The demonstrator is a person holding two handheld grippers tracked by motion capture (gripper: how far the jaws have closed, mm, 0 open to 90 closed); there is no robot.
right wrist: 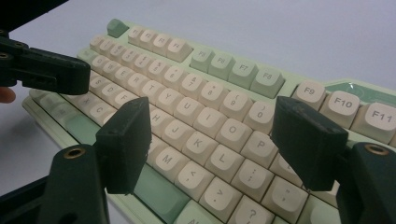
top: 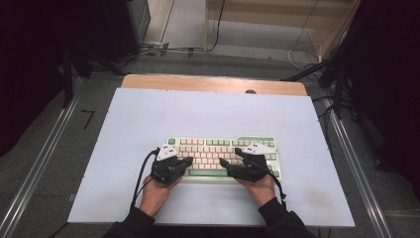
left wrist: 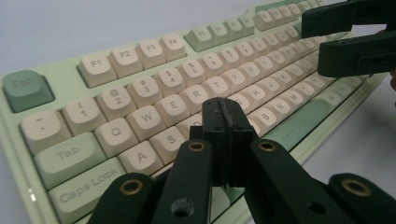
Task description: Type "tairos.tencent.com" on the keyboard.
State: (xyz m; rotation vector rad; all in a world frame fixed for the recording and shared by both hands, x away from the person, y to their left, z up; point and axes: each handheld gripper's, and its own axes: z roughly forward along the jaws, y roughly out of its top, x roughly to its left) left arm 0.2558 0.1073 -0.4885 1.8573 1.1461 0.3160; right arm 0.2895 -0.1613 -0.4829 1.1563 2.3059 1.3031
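Near front edge of white tabletop [top: 148, 114], green keyboard [top: 257, 142] under both grippers. Left gripper [left wrist: 224, 122]: jaws pressed together, empty, tip over D/F keys, contact unclear. Right gripper [right wrist: 212, 140]: jaws wide, empty. Risk: broad tip hits two keys; open jaws snag keycaps.

The keyboard [left wrist: 140, 107] is made of smooth, matt plastic, cream keycaps set in a pale green case. The desk [top: 148, 119] is covered by a matt white sheet over wood. Brass-coloured rivets are seen on matt black jaws.
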